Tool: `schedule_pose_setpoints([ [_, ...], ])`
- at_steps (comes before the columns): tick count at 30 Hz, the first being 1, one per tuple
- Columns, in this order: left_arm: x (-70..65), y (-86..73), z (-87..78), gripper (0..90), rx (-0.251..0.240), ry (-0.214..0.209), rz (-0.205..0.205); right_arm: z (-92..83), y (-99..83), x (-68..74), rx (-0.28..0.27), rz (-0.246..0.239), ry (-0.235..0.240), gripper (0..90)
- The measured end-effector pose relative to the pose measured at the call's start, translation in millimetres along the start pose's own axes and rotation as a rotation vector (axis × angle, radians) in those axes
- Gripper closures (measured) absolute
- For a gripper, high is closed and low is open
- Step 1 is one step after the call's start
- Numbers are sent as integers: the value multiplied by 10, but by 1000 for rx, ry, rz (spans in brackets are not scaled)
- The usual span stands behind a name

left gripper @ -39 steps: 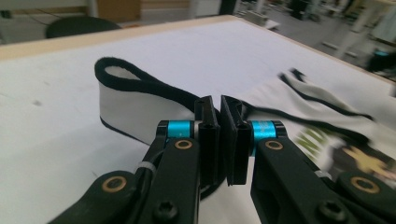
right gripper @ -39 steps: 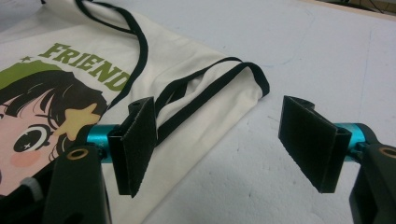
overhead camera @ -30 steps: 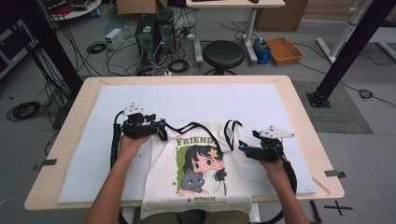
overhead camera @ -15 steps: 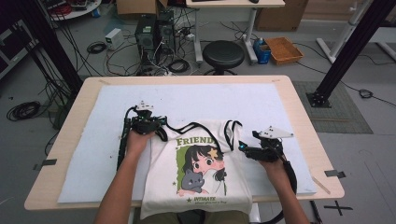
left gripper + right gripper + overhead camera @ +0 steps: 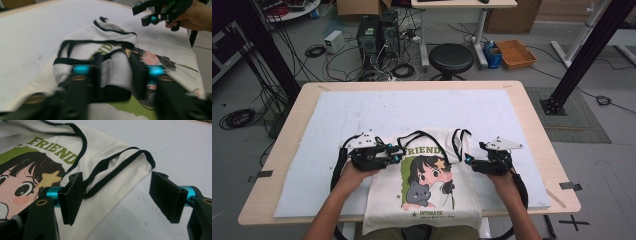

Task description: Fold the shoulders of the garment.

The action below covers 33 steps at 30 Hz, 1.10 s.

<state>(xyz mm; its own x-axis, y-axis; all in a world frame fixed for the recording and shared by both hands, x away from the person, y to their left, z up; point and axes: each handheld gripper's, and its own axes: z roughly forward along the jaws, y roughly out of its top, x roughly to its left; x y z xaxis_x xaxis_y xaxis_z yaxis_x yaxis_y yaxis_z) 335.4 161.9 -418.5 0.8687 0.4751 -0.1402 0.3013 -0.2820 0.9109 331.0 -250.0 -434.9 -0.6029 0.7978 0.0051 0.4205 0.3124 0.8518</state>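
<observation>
Between left gripper (image 5: pixel 117 72) jaws, bunched shirt (image 5: pixel 117 67) fold

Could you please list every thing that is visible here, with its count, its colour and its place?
tank top: one, cream with black trim and a cartoon print, near edge of the pad
pad: one, white, covering the table
table: one, light wood
stool: one, black, beyond the table
computer towers: two, black, on the floor
basket: one, orange, on the floor
left claw: one, black, fabric bunched between its jaws
right claw: one, black, open at the shirt's shoulder
</observation>
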Motion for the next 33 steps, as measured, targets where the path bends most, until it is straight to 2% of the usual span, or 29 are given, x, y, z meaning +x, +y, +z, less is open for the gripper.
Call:
schedule_pose_setpoints([
  [1,0,0,0,460,0,0,0,0,0,0,0,0,0,280],
  [2,-46,-18,-37,422,15,41,-15,-14,-3,-1,-6,0,-7,280],
  [3,-93,-65,-110,422,-11,107,-13,-20,-3,-1,-7,3,-10,280],
  [5,-107,-134,-175,421,-16,156,-50,-29,0,14,-7,16,-14,284],
  [8,-134,-255,-180,414,10,172,-79,-24,11,56,6,7,-3,369],
  [11,-163,-312,-94,415,67,150,-89,12,25,130,33,-32,39,475],
  [13,-183,-311,-59,415,81,143,-87,46,35,190,61,-49,52,523],
  [14,-228,-297,10,415,98,132,-74,66,40,216,68,-61,62,536],
  [15,-228,-297,10,415,98,132,-74,66,40,216,68,-61,62,536],
  [16,-274,-284,96,414,137,130,-48,111,50,285,80,-79,89,542],
  [18,-298,-286,179,414,187,141,-14,145,56,339,86,-93,93,532],
  [20,-343,-297,270,415,238,187,16,202,57,382,100,-117,74,532],
  [21,-378,-284,286,441,245,228,39,236,52,400,123,-128,44,545],
  [22,-400,-276,302,543,250,270,48,274,43,400,143,-143,15,581],
  [23,-408,-272,312,676,255,311,62,308,29,396,160,-148,-8,656],
  [24,-401,-269,311,791,252,335,64,334,14,386,170,-141,-9,703],
  [25,-374,-265,301,830,247,338,44,338,15,371,165,-127,-3,783],
  [26,-353,-262,282,839,242,360,32,336,23,368,167,-133,-12,819],
  [28,-282,-258,193,843,235,405,18,320,27,373,169,-138,-14,836],
  [33,-61,-256,-125,843,142,476,-73,149,78,359,135,-122,4,838],
])
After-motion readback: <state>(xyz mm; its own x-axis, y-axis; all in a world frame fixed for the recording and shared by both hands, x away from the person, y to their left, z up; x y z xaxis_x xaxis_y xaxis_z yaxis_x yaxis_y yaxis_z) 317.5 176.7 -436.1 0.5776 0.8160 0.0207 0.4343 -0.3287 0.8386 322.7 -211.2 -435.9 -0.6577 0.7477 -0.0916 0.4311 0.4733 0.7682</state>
